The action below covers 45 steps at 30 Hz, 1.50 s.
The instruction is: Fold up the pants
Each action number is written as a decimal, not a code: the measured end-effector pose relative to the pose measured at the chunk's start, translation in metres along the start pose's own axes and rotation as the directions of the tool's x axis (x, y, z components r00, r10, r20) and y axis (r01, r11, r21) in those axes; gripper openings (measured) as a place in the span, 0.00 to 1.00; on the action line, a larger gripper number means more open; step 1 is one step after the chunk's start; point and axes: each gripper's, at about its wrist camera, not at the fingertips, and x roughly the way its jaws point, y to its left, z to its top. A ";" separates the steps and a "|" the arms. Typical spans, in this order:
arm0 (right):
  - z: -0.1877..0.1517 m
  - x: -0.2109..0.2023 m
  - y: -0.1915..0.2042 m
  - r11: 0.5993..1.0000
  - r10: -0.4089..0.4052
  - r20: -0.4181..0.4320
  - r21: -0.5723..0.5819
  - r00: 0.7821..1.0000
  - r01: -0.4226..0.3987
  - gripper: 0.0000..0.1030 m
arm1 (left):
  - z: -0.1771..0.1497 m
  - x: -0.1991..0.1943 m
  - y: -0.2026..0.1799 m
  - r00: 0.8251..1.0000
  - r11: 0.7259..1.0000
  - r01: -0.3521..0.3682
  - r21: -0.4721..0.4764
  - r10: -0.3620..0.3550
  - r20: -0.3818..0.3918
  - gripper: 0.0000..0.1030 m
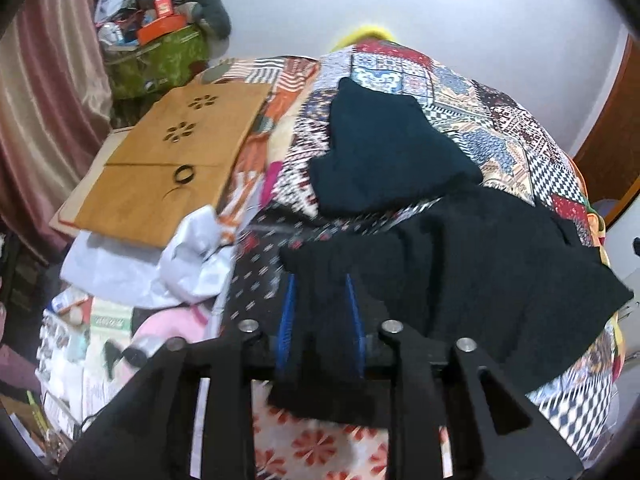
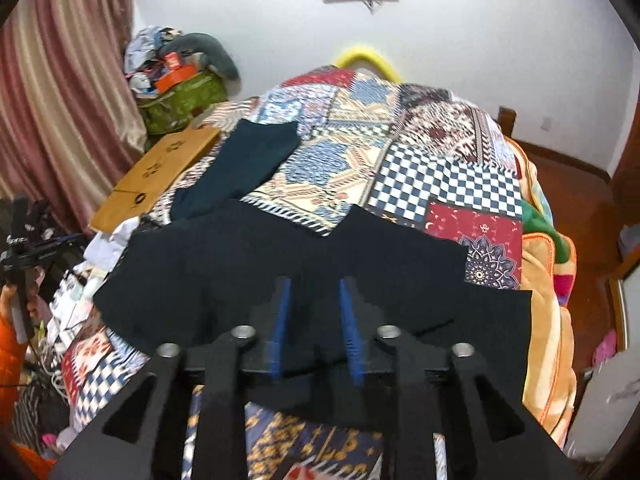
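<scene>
Two grippers over dark pants on a patchwork bed, clutter packed along one side.

Nearest, the left gripper [image 1: 320,280] and right gripper [image 2: 314,284] each have blue-padded fingers [image 1: 289,308] parted, with a fold of the pants [image 2: 224,264] lying loosely between them; whether the pads press the cloth I cannot tell. The pants spread across the near half of the quilt [image 2: 440,184], one leg [image 1: 384,148] reaching farther up the bed. Left of them lie white cloth [image 1: 132,268], papers and a wooden board [image 1: 172,160]; beyond, a heaped green bag [image 2: 180,100] beside the curtain [image 2: 60,80]. The quilt's far half and right side lie open up to the wall [image 2: 480,32].
</scene>
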 end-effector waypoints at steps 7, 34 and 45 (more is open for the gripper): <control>0.031 0.050 -0.024 0.999 -0.020 -0.064 0.029 0.998 0.021 0.47 | 0.036 0.036 -0.034 1.000 1.000 -0.001 0.030 0.001 -0.011 0.68; 0.049 0.178 -0.069 0.986 0.083 -0.234 0.158 0.969 -0.046 0.06 | 0.049 0.121 -0.095 0.991 0.987 -0.032 0.158 0.052 -0.126 0.86; 0.072 0.017 -0.112 0.981 -0.023 0.053 0.193 0.998 0.013 0.06 | 0.055 0.066 -0.140 0.998 0.974 -0.002 0.225 0.018 -0.066 0.90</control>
